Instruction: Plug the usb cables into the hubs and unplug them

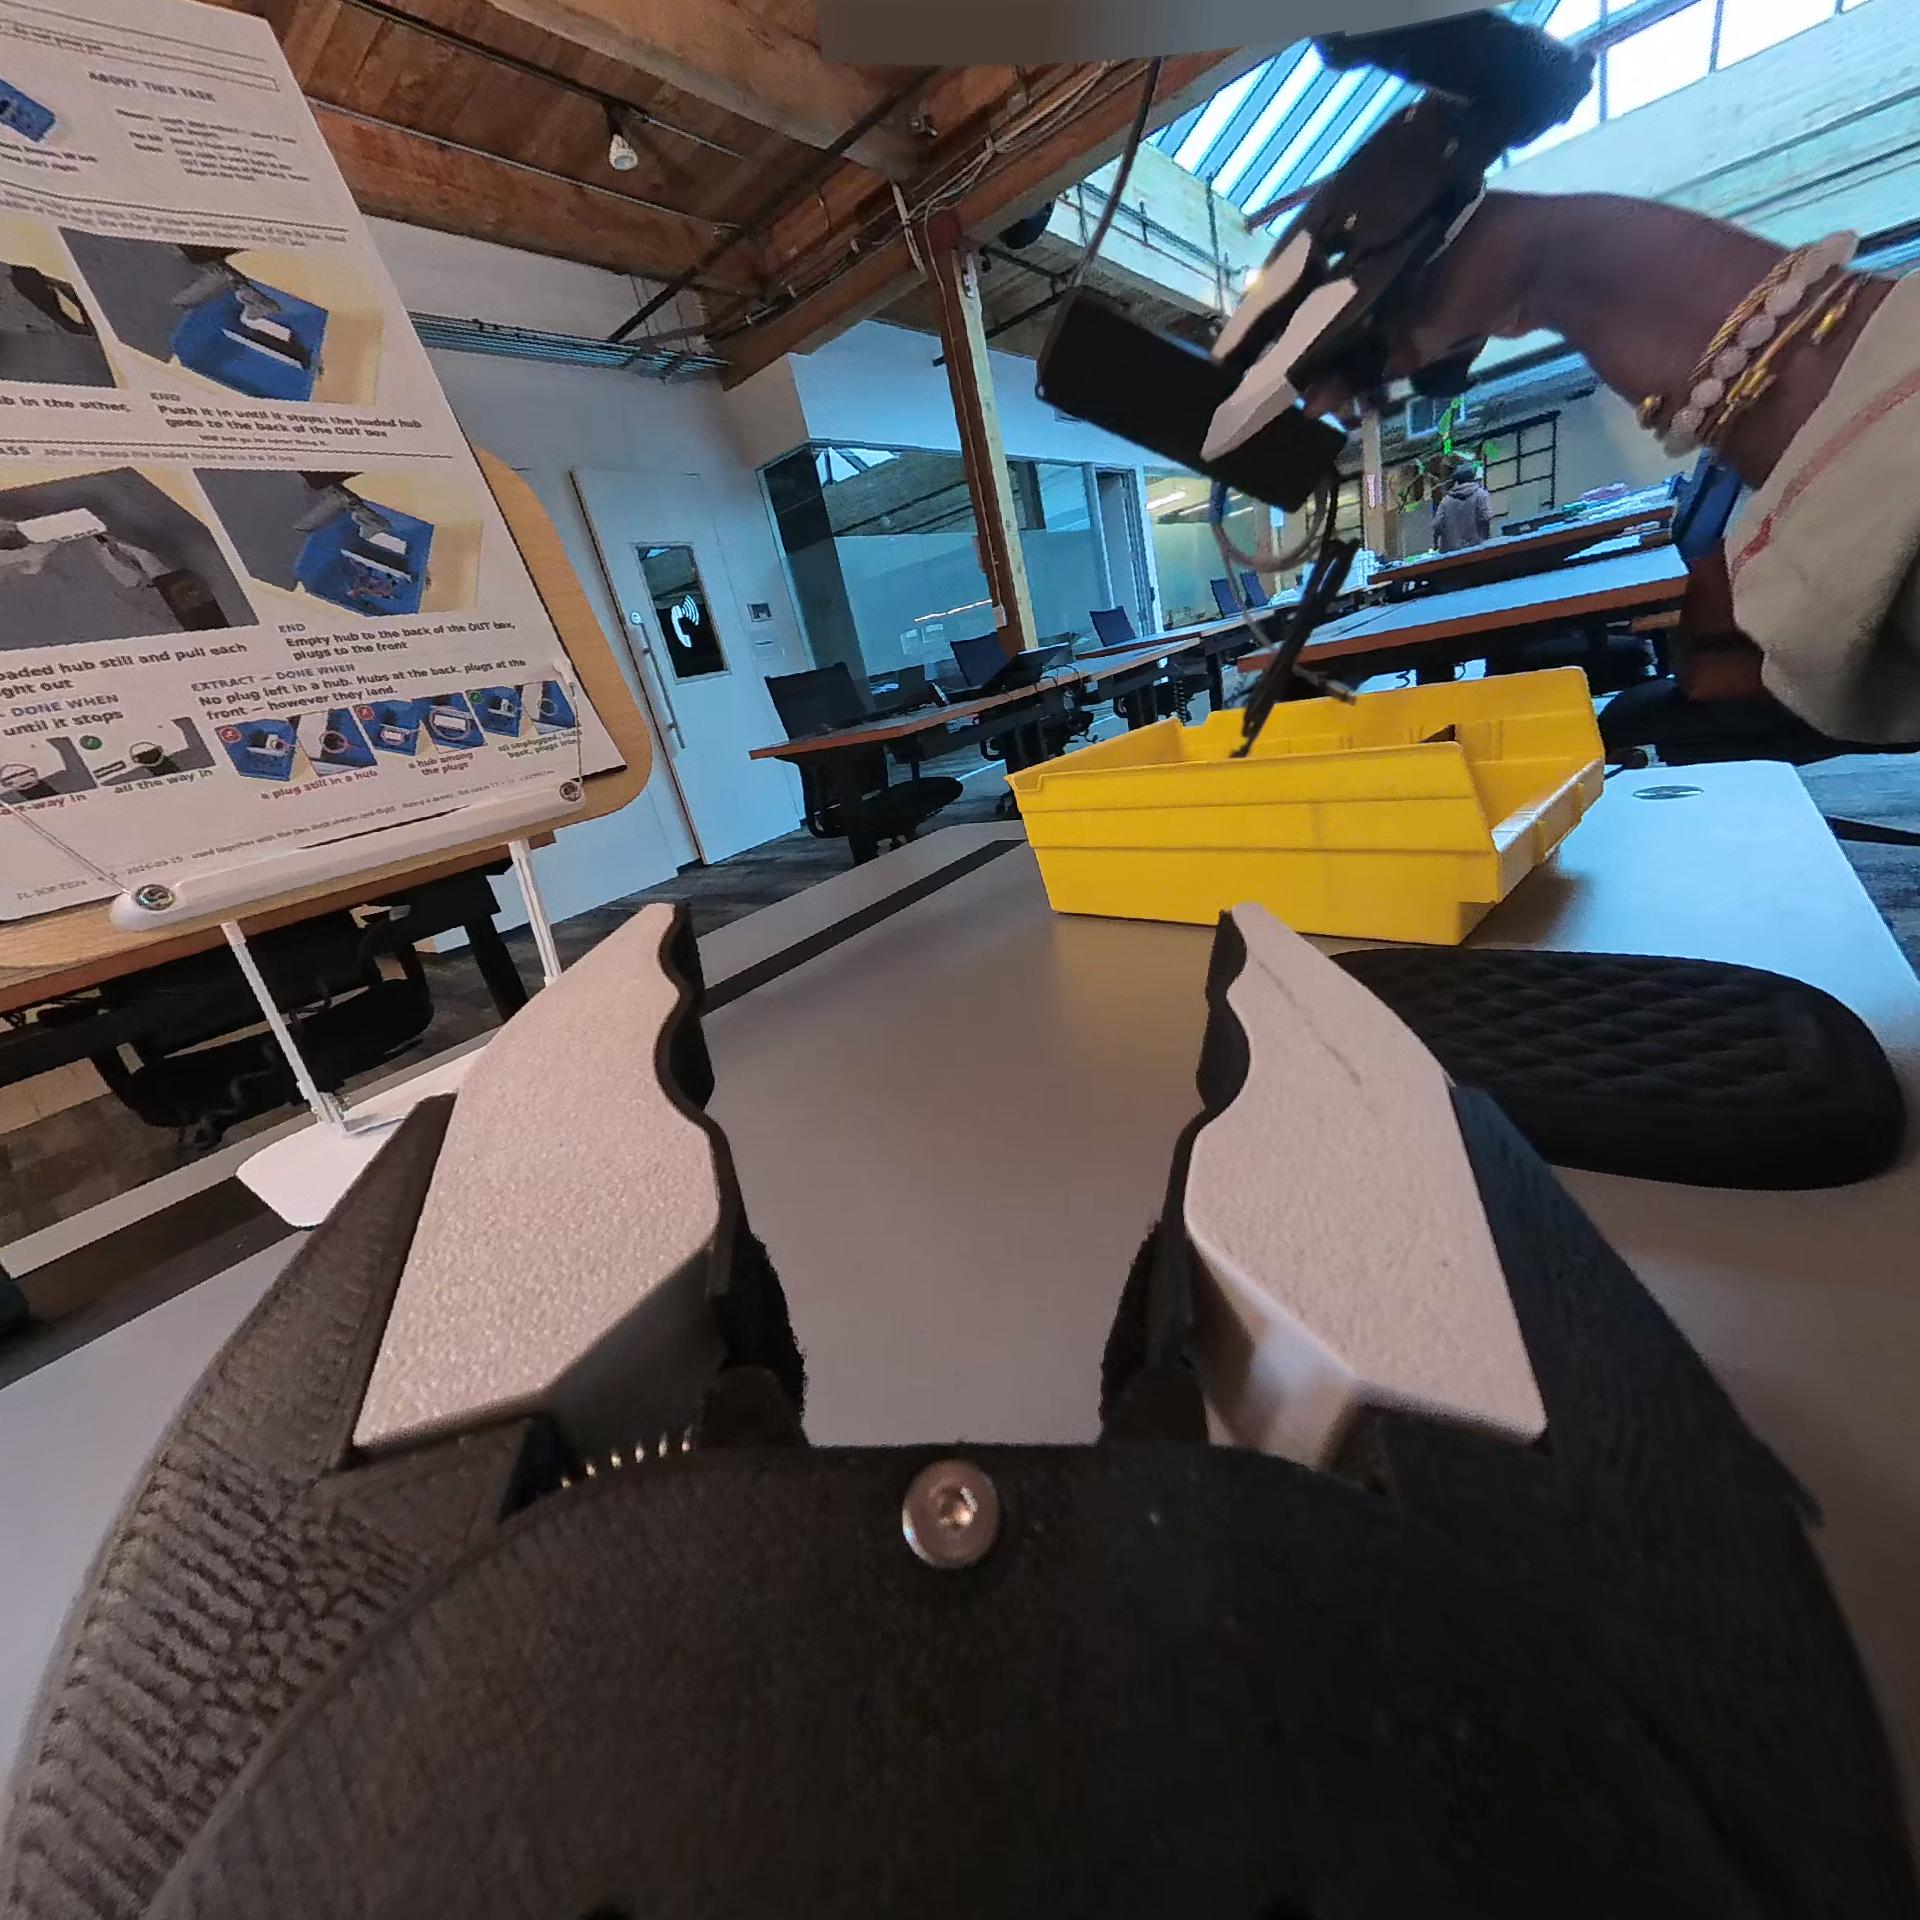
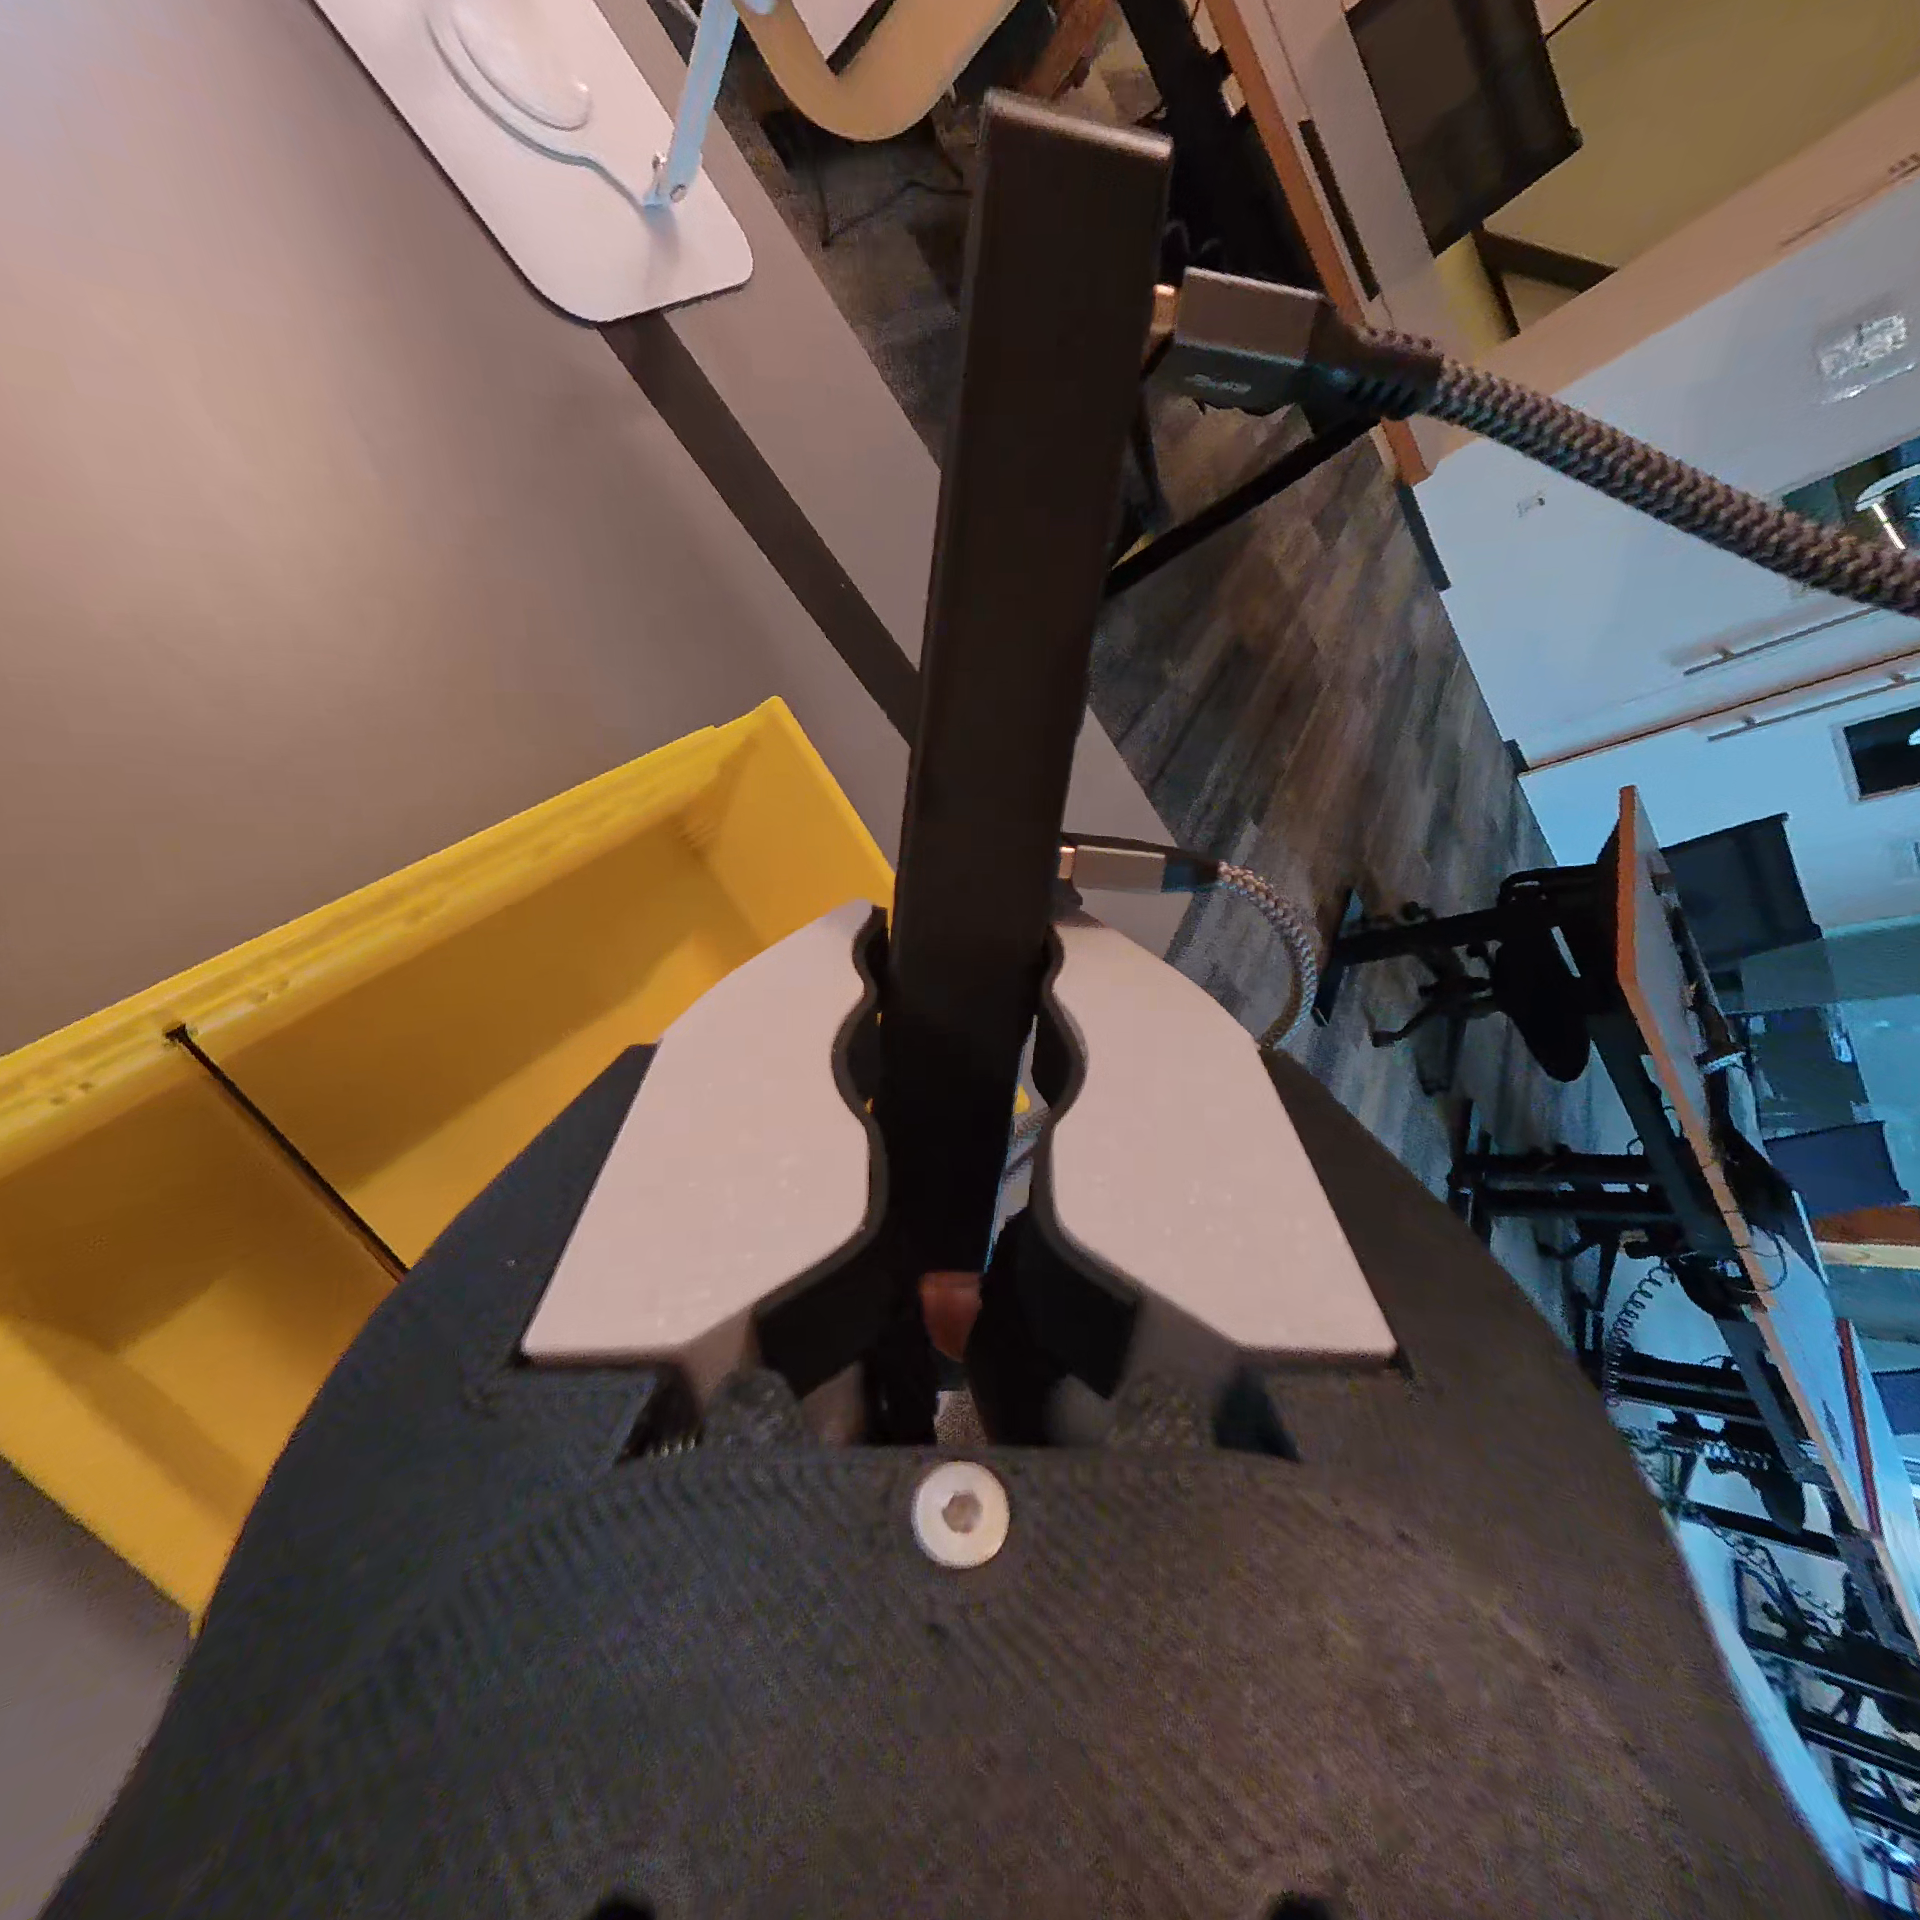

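My right gripper is shut on a long black USB hub and holds it in the air above the yellow bin. Two braided USB cables are plugged into the hub's side: a dark-and-tan one near its far end and a silver one close to my fingers. In the left wrist view the right gripper holds the hub high, with cables hanging into the bin. My left gripper is open and empty, low over the grey table.
An instruction sheet on a wooden board with a white stand is at the left table edge. A black quilted pad lies right of my left gripper, in front of the bin. A person's arm with bracelets holds the right gripper. Spacing between my two grippers at the tips: around 45 cm.
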{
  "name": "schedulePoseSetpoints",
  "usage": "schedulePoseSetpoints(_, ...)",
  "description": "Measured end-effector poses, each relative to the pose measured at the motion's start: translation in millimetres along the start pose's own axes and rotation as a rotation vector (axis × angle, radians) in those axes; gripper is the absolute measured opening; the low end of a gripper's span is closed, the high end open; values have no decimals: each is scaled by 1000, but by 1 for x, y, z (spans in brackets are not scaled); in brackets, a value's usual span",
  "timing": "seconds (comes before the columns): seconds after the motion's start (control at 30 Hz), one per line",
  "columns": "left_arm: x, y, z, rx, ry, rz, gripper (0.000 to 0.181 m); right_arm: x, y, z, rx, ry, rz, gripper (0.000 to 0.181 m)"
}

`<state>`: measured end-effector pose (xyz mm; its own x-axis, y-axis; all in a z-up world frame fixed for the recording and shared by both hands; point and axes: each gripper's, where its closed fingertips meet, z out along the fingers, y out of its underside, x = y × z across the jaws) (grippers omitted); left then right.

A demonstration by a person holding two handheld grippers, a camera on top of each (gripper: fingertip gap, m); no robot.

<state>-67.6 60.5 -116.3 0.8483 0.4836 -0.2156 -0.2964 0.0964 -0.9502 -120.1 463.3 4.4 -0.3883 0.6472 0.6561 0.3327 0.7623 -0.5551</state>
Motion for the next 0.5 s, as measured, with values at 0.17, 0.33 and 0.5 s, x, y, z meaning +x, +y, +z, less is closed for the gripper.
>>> schedulePoseSetpoints(0.17,0,0,0,0,-2,-3,93,-14,17,19,-8,-33,41,25)
schedulePoseSetpoints(0.33,0,0,0,-2,0,-3,92,-33,45,40,-27,-69,111,25)
schedulePoseSetpoints(0.5,0,1,0,-3,0,-3,92,-52,82,62,-117,-116,195,25)
